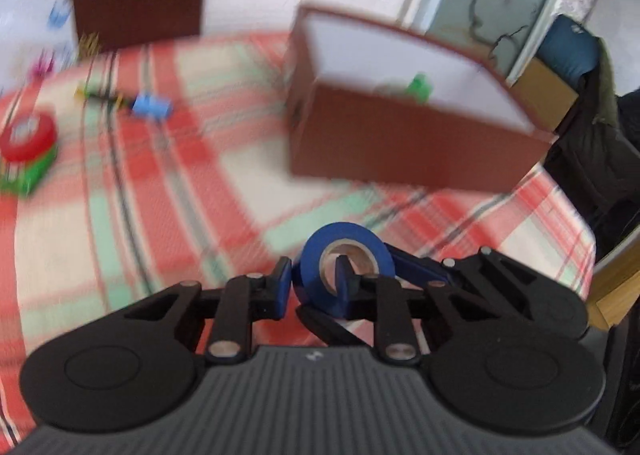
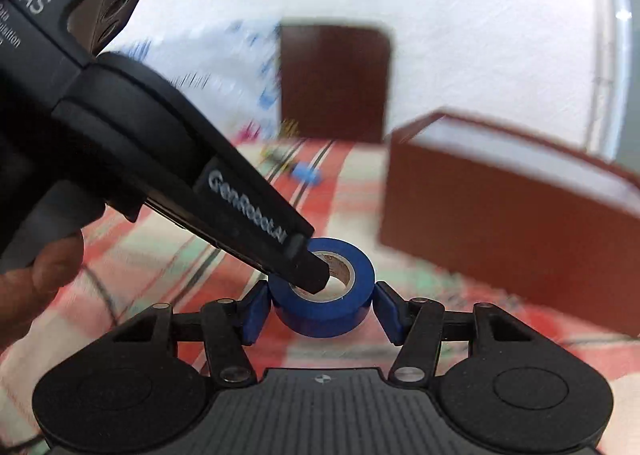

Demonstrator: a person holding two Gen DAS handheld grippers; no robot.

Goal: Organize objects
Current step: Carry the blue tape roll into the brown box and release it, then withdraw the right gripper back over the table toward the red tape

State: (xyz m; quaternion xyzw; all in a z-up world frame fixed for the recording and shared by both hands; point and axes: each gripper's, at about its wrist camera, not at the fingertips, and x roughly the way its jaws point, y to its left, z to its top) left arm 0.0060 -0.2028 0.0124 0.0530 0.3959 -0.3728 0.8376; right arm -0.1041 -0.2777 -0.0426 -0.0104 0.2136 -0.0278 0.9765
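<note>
Both grippers are meeting at one blue tape roll (image 2: 322,291) above the checked tablecloth (image 1: 160,215). The left gripper (image 1: 314,287) is pinching the roll's wall, with one blue pad inside the cardboard core and the other against the outer blue face, so its jaws are standing nearly closed on that wall. In the right wrist view this same tool is reaching in from the upper left, its dark finger tip sitting in the roll's hole, and part of a hand (image 2: 36,275) is showing at the left edge on the handle.

The right gripper (image 2: 322,309) is bracketing the roll from both sides about half open. Its left pad is lying against the roll's side, and the right pad is sitting just beside the other side; whether that one is pressing cannot be told.

Beyond the roll, a brown box (image 1: 400,127) with a white inside is standing open on the cloth, with a small green piece (image 1: 420,89) in it. A red tape roll (image 1: 28,137) is sitting on a green one (image 1: 30,177) at the far left, and a blue block (image 1: 150,107) is lying nearby.
</note>
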